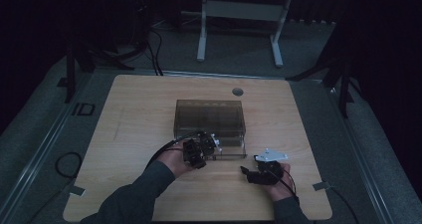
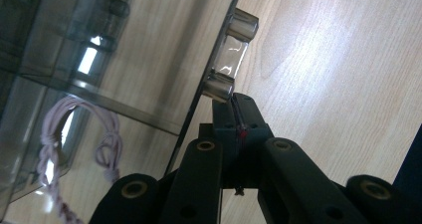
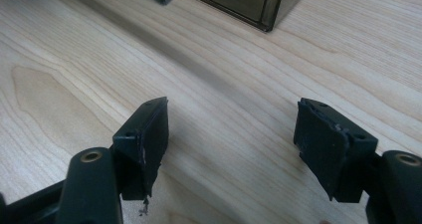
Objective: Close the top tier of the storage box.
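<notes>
A smoky see-through box (image 1: pixel 209 117) stands mid-table on the wooden table (image 1: pixel 139 109). My left gripper (image 1: pixel 211 143) is at its front face, held from the lower left. In the left gripper view its jaws (image 2: pixel 239 104) are shut, tips just under the lower metal post of the clear door handle (image 2: pixel 230 55); nothing shows between the pads. A pale pink coiled cord (image 2: pixel 107 134) lies inside the box. My right gripper (image 1: pixel 246 170) rests low over the table, right of the box, and stands open (image 3: pixel 231 119) with bare wood between its fingers. A box corner (image 3: pixel 268 10) lies ahead of it.
A round cable hole (image 1: pixel 238 91) sits near the table's far edge. Beyond the table stand a white desk frame (image 1: pixel 201 35) and floor cables (image 1: pixel 157 55). Bare wood (image 1: pixel 134 149) stretches left of the box and in front of it.
</notes>
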A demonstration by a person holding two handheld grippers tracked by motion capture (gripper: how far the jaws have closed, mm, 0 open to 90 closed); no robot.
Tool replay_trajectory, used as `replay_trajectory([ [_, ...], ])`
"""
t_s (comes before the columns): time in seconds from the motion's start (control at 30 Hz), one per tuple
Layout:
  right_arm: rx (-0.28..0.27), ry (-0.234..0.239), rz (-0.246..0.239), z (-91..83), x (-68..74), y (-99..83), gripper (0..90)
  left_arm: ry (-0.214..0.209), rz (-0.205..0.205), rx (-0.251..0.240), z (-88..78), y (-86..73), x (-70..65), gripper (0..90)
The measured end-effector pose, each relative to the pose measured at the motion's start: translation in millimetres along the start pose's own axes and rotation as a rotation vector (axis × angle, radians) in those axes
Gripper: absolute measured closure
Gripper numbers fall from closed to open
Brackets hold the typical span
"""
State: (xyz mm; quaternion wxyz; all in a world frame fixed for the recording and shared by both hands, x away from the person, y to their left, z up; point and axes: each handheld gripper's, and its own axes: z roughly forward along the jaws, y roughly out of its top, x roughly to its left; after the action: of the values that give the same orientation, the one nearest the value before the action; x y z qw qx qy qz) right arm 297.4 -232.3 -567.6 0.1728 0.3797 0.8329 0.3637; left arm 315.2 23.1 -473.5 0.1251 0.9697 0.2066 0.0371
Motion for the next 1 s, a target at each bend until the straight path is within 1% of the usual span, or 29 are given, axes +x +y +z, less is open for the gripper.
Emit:
replay_trajectory([
  [0.13, 0.000, 0.000, 0.000, 0.0, 0.0, 0.0, 30.0, -0.003, -0.009, -0.008, 1.2, -0.4, 0.6, 90.0],
  [0.3, 0.001, 0.000, 0.003, -0.1, 0.2, 0.0, 30.0, 0.006, -0.012, -0.010, 0.3, -0.6, 1.0, 90.0],
  [0.37, 0.000, 0.000, 0.000, 0.0, 0.0, 0.0, 30.0, 0.009, -0.021, -0.013, -0.9, -1.1, 2.0, 90.0],
  [0.47, 0.001, 0.001, 0.000, 0.0, 0.0, 0.0, 29.9, 0.001, -0.024, -0.019, -2.7, -1.2, 3.9, 90.0],
  [0.6, 0.002, 0.002, 0.002, 0.0, 0.2, 0.1, 29.9, 0.010, -0.020, -0.017, -4.3, 0.3, 3.6, 90.0],
  [0.67, 0.002, 0.002, 0.002, 0.0, 0.2, 0.1, 29.9, 0.021, -0.026, -0.027, -7.3, 1.4, 3.9, 90.0],
  [0.8, 0.002, 0.002, 0.003, 0.0, 0.3, 0.1, 29.9, 0.033, -0.031, -0.032, -10.5, 1.5, 5.3, 90.0],
  [0.9, 0.002, 0.002, 0.004, 0.1, 0.4, 0.1, 29.8, 0.052, -0.034, -0.032, -12.2, 2.0, 6.1, 90.0],
  [1.0, 0.002, 0.002, 0.003, 0.0, 0.3, 0.1, 29.8, 0.053, -0.035, -0.035, -13.2, 2.1, 7.2, 90.0],
])
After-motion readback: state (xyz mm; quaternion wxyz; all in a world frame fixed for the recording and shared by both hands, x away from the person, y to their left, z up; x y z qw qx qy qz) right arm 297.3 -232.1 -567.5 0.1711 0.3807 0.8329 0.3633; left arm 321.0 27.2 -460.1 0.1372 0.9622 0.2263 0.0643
